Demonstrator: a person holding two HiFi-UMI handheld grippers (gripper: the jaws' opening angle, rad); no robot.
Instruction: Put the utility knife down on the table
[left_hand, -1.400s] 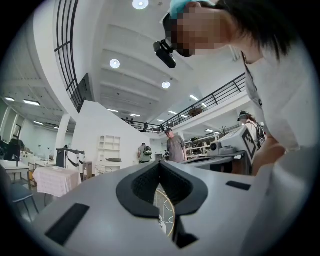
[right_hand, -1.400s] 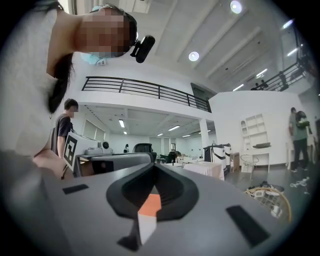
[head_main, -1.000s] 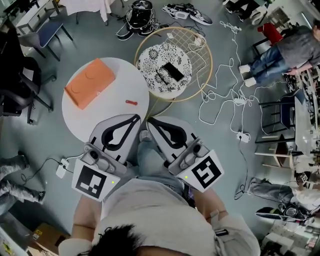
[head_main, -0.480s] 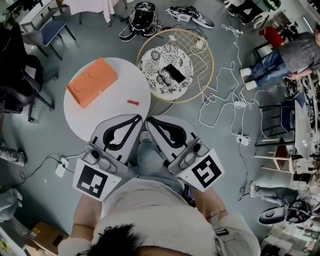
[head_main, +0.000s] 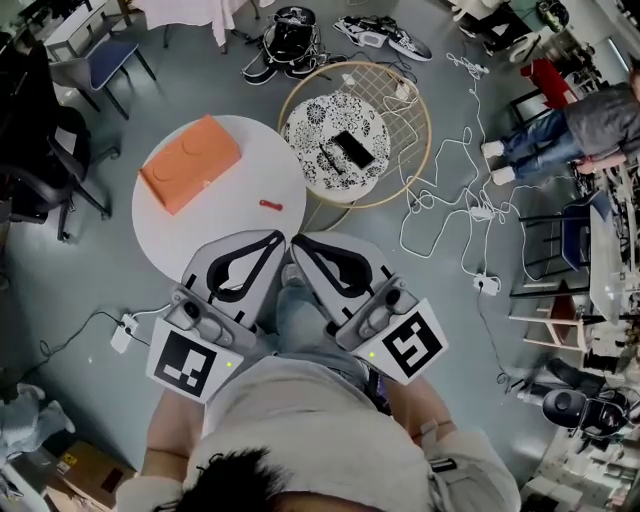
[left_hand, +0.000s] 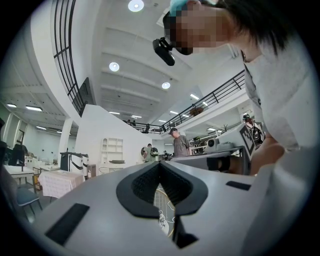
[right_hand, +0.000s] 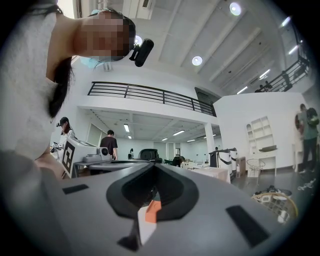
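Head view is showing a wide grey floor (head_main: 70, 300) stretching under everything, smooth and dull, with pale cables (head_main: 470, 205) looping loosely across it. A round white table (head_main: 165, 225) is standing on it, its top plain and matte. Just beside it, a smaller round table (head_main: 310, 125) is showing a thin wire-hoop rim and a black-and-white patterned top. A flat orange box (head_main: 191, 163) with rounded corners is lying on the white table. The left gripper (head_main: 277, 236) and right gripper (head_main: 297, 241), both grey shells with black padded linings, are hanging close to the person's body, each with its jaws pressing together on nothing. The utility knife (head_main: 266, 205), a small slim red bar, is lying on the white table, apart from the box.
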